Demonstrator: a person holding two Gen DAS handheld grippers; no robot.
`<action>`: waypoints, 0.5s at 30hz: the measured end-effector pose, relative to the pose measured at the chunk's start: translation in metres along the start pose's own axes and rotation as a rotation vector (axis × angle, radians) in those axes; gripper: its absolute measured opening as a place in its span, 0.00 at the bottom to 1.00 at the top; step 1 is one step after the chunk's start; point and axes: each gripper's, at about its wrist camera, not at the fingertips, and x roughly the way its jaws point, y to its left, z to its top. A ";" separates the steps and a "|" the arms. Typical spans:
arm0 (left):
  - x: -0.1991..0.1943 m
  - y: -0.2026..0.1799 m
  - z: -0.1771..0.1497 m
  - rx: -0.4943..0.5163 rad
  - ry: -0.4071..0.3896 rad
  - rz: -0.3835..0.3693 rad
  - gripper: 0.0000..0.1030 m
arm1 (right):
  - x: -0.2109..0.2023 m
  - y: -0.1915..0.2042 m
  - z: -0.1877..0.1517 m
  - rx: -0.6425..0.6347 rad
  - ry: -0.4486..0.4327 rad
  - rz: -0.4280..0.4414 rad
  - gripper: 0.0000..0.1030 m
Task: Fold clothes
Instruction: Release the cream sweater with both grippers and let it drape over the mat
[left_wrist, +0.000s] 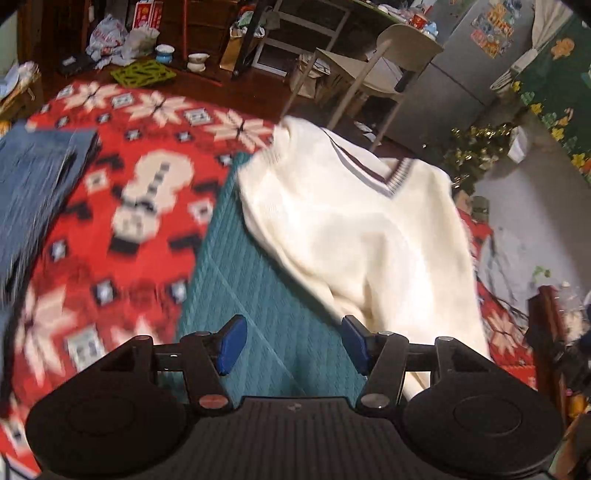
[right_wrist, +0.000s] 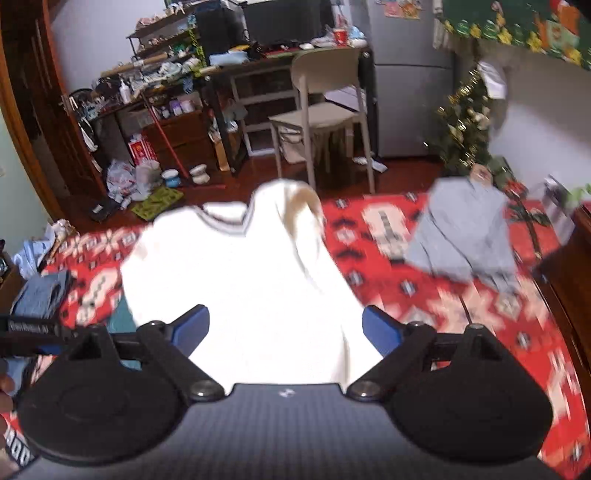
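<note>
Now | sweater (right_wrist: 236, 280) flat | collar (right_wrist: 225, 221) far end | lengthwise away

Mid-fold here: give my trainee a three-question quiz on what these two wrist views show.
1. True or false: the left claw grips the white sweater.
2. Which garment lies to the right of the sweater in the right wrist view? A) grey garment B) yellow towel C) black coat
3. Fill in: the sweater lies partly on a ____ quilted mat.

Key: 1 false, both the left and the right claw are open and hold nothing; 2 A; 3 teal.
</note>
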 end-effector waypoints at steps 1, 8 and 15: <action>-0.004 0.000 -0.009 -0.021 0.003 -0.020 0.54 | -0.009 -0.001 -0.012 0.007 0.010 -0.010 0.89; 0.007 -0.006 -0.048 -0.119 0.026 -0.082 0.55 | -0.040 0.003 -0.067 0.048 -0.003 -0.037 0.89; 0.028 0.000 -0.038 -0.131 0.015 -0.068 0.54 | -0.029 0.013 -0.073 0.031 0.035 0.001 0.89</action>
